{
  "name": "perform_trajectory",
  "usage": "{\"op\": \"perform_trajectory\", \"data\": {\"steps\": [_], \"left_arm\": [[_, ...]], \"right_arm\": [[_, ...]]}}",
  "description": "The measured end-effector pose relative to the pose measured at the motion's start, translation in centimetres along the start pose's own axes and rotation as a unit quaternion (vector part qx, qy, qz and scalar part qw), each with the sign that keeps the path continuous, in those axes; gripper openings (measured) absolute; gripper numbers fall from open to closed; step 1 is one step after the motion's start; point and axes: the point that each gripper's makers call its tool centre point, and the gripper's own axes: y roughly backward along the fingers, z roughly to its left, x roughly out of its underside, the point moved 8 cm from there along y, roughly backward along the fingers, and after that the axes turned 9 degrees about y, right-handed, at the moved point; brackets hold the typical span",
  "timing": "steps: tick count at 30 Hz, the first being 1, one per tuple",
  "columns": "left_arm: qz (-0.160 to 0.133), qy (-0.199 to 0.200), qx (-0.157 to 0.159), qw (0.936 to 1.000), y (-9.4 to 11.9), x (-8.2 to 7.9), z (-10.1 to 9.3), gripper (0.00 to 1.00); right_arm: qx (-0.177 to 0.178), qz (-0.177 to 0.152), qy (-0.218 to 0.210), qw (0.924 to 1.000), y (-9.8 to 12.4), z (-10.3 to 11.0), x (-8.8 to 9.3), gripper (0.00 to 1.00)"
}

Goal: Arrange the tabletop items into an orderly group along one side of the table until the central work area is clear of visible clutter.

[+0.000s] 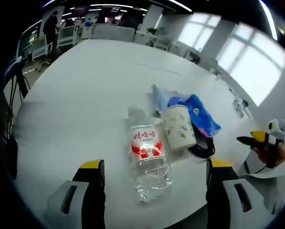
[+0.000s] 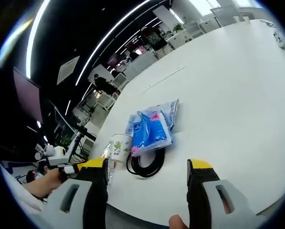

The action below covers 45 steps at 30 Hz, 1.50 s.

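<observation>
Clear plastic, red-banded at the label, marks the water bottle (image 1: 147,160) that is lying on its side near one edge of the white counter (image 1: 85,95), its cap end pointing toward the counter's far side. It is being kept within a tight cluster: a floral paper cup (image 1: 179,127) is standing just beside it, a blue tissue pack (image 2: 151,129) is resting behind the cup, and a coiled black cable (image 2: 145,164) is tucked against the pack at the same edge. The grouping appears to be gathered along this side so that the broad centre of the counter is being left free. The left gripper (image 1: 154,179) is being held low over the near edge, its jaws wide apart and holding nothing, with the bottle lying between and just ahead of them. The right gripper (image 2: 147,174) is being held off the edge, jaws likewise wide and empty, facing the cable. The bottle is judged the likeliest item awaiting straightening.
</observation>
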Motion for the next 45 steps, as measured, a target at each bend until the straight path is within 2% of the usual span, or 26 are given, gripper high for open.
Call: {"op": "perform_trajectory", "data": {"steps": [7,16,27,30,34,41,45], "left_arm": [[0.015,0.021,-0.015,0.9995,-0.9,0.0,0.3,0.8],[0.049,0.005,-0.036,0.9981,-2.2,0.5,0.1,0.8],[0.061,0.002,-0.046,0.9971,-3.2,0.9,-0.3,0.81],[0.068,-0.011,-0.061,0.9958,-3.5,1.0,-0.3,0.82],[0.068,-0.008,-0.083,0.9942,-3.8,0.9,-0.2,0.85],[0.075,-0.012,-0.101,0.992,-4.2,1.3,-0.6,0.78],[0.079,-0.017,-0.101,0.9916,-4.4,1.6,-1.0,0.75]], "right_arm": [[0.001,0.003,-0.001,1.0,-0.1,0.0,0.1,0.66],[0.003,0.004,-0.005,1.0,-0.2,0.2,0.4,0.66],[0.008,0.001,-0.011,0.9999,0.1,0.1,0.5,0.66],[0.008,0.002,-0.012,0.9999,0.1,0.1,0.6,0.66],[0.009,0.004,-0.014,0.9998,0.2,0.0,0.8,0.65],[0.011,0.002,-0.019,0.9998,0.3,-0.1,0.9,0.64],[0.011,-0.001,-0.024,0.9996,0.3,-0.1,0.7,0.64]]}}
